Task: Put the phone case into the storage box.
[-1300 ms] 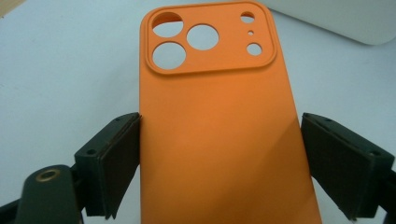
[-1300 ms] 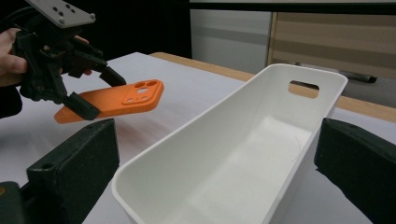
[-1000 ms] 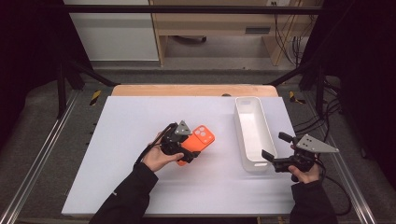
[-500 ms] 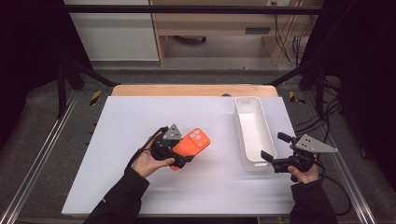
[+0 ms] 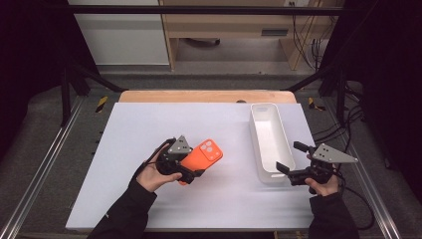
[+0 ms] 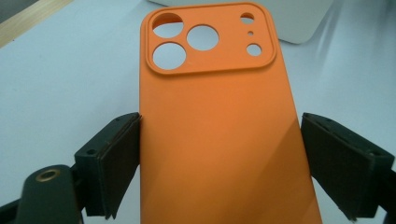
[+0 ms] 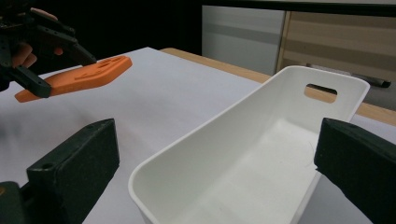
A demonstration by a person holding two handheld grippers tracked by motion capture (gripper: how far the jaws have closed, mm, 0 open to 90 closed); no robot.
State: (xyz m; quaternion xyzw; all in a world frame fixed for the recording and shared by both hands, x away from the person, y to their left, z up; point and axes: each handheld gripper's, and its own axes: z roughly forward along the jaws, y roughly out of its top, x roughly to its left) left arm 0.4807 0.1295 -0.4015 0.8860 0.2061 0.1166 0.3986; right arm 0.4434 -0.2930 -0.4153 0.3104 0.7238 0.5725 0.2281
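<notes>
Two hand-held grippers work over a white table [image 5: 149,124] in the high view. At about 8 o'clock from the table's middle, the person's left hand [image 5: 149,175] holds the left gripper [image 5: 186,172], whose jaws pinch an orange phone case [image 5: 201,157] by its long sides near the plain end. The case's camera-cutout end points toward 1 o'clock, away from the hand. In the left gripper view the case [image 6: 219,126] fills the middle, back side up, with three large round holes and three small ones in its raised block at 12 o'clock; the left jaw pad touches its edge, while the right pad sits just beside the other edge, and whether it presses there is hard to tell. From the right gripper view the case [image 7: 74,79] is seen lifted clear of the table and roughly level, at 10 o'clock. A long white bin [image 5: 268,142] lies on the table toward 3 o'clock, its length running from near to far, with a slot handle in its far wall. The right gripper [image 5: 288,167], held by the right hand [image 5: 323,184] at about 4 o'clock, has its jaws spread wide on either side of the bin's near end [image 7: 210,154], touching nothing.
</notes>
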